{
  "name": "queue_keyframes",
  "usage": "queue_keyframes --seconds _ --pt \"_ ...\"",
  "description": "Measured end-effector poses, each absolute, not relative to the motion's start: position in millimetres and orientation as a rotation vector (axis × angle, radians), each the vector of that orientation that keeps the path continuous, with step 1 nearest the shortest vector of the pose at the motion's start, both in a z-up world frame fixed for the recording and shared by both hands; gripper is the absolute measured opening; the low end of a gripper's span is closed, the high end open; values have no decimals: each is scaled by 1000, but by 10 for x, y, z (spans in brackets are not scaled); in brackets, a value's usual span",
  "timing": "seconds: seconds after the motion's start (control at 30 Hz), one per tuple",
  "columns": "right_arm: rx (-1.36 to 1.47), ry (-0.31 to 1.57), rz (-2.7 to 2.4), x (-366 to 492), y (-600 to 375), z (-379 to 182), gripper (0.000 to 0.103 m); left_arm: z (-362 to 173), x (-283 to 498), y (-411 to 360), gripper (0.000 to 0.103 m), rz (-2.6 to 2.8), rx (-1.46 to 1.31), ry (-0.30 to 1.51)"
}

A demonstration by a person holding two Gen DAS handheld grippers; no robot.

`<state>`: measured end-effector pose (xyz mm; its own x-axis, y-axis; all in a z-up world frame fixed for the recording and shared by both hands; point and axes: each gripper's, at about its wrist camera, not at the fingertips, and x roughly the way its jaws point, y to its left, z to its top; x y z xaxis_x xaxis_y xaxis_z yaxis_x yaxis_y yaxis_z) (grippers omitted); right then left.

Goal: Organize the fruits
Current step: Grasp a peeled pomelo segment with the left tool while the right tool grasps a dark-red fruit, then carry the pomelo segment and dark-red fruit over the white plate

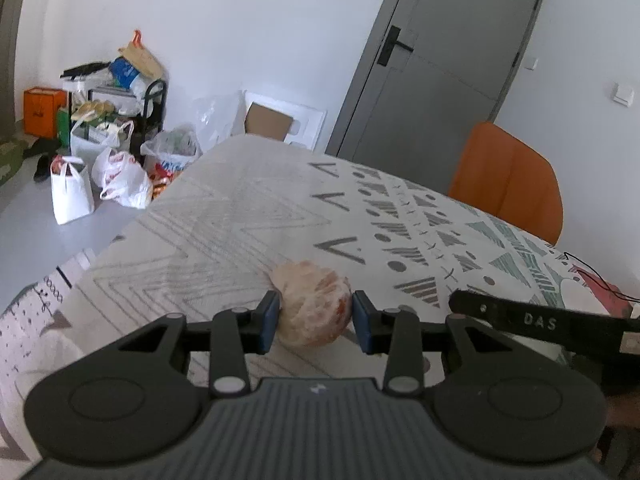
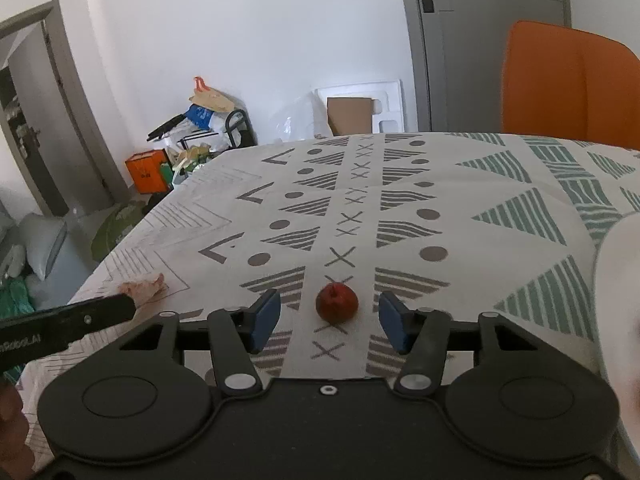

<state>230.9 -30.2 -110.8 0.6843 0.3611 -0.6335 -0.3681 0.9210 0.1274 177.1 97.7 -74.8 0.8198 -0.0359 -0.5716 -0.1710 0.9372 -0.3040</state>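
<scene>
Left claw (image 1: pixel 316 322): narrow, its blue pads pressing both sides of a peeled orange (image 1: pixel 314 306), which it holds just over or on the patterned desk (image 1: pixel 224 216); whether the fruit touches the cloth I cannot tell.
Peeled orange: likely soft, light and easily bruised with no rind; a squeeze across its widest middle, as now, looks right, but a hard pinch could split the segments.
Right claw (image 2: pixel 328 320): partly parted, pads standing clear of a small red fruit (image 2: pixel 336 303) that sits on the desk between them; nothing is gripped.
Small red fruit: round, probably firm and light, prone to roll; best taken across its middle, pads level.
White rim (image 2: pixel 612 280): a pale curved object at the far right edge, possibly a bowl or plate; too blurred to say.
Edges: the desk's left edge drops to a floor crowded with bags (image 1: pixel 116 176); an orange chair (image 2: pixel 568 80) stands at the far side.
Open room: the middle of the desk lies bare ahead of both claws.
</scene>
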Motion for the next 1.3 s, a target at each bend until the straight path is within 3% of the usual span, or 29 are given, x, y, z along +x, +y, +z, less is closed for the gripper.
queue_keyframes --seconds 0.07,0.13,0.53,0.8,1.3 --pt "-19 724 403 2349 -283 -1143 29 -782 1770 979 38 71 -364 621" --pt "-24 716 396 2348 -283 -1161 23 -807 1771 985 38 70 -371 630" --pt "17 712 390 2144 -465 -1054 22 -851 1938 890 45 105 -315 638" --pt "45 673 365 1972 -621 -938 22 -844 1984 807 38 145 -283 637" --pt "157 582 326 1786 -1101 -702 22 -540 1957 231 37 -8 -262 579"
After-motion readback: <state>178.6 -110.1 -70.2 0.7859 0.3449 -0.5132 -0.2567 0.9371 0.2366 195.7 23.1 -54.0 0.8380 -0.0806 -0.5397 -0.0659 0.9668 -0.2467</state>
